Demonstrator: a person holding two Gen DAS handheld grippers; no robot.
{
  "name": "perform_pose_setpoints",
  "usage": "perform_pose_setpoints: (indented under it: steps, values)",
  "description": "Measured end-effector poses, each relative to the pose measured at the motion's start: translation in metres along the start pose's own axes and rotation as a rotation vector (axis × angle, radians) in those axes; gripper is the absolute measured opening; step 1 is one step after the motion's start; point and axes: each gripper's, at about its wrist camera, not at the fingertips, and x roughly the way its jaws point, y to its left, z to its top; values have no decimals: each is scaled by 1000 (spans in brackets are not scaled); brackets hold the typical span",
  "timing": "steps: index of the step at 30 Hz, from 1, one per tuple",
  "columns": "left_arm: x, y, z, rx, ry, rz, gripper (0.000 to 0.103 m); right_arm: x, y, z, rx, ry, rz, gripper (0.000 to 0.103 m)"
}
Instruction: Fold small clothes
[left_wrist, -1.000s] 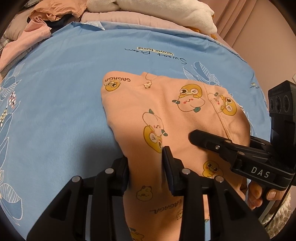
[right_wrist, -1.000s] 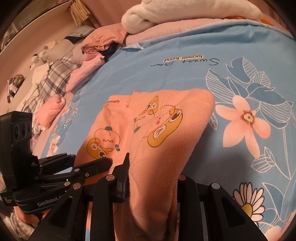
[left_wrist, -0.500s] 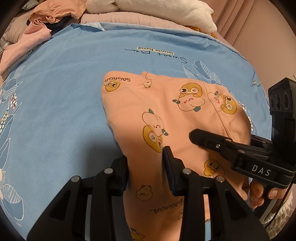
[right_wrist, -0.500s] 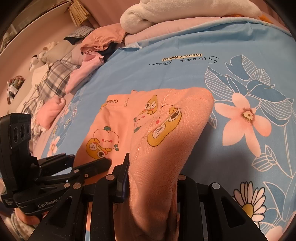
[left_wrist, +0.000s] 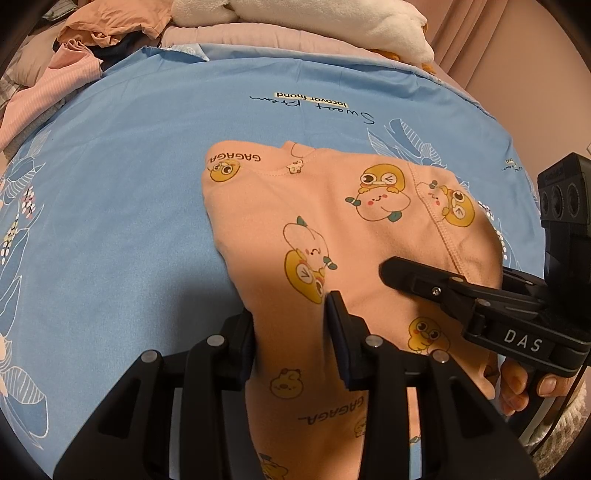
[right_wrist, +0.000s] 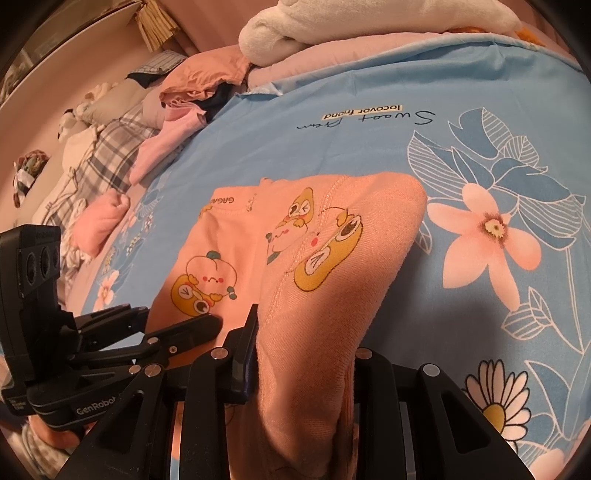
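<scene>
A peach baby garment printed with yellow cartoon ducks lies on the blue floral sheet, and its near end is raised off the sheet. My left gripper is shut on the garment's near left edge, with cloth filling the gap between its jaws. In the right wrist view the same garment bunches into a thick fold inside my right gripper, which is shut on it; cloth hides the right finger's pad. The two grippers sit side by side: the right gripper shows at the left view's right, and the left gripper at the right view's left.
Loose clothes are piled at the sheet's far left corner, and a white fluffy blanket lies along the far edge. Plaid bedding and a rolled pink cloth lie left of the sheet. A hand holds the right gripper's handle.
</scene>
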Motion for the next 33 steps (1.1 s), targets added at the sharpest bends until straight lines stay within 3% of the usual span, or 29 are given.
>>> perform_pose_setpoints:
  steps: [19, 33]
  values:
    - [0, -1, 0, 8, 3, 17, 38, 1, 0, 0, 3, 1, -3, 29]
    - [-1, 0, 0, 1, 7, 38, 45, -1, -2, -2, 5, 5, -27, 35]
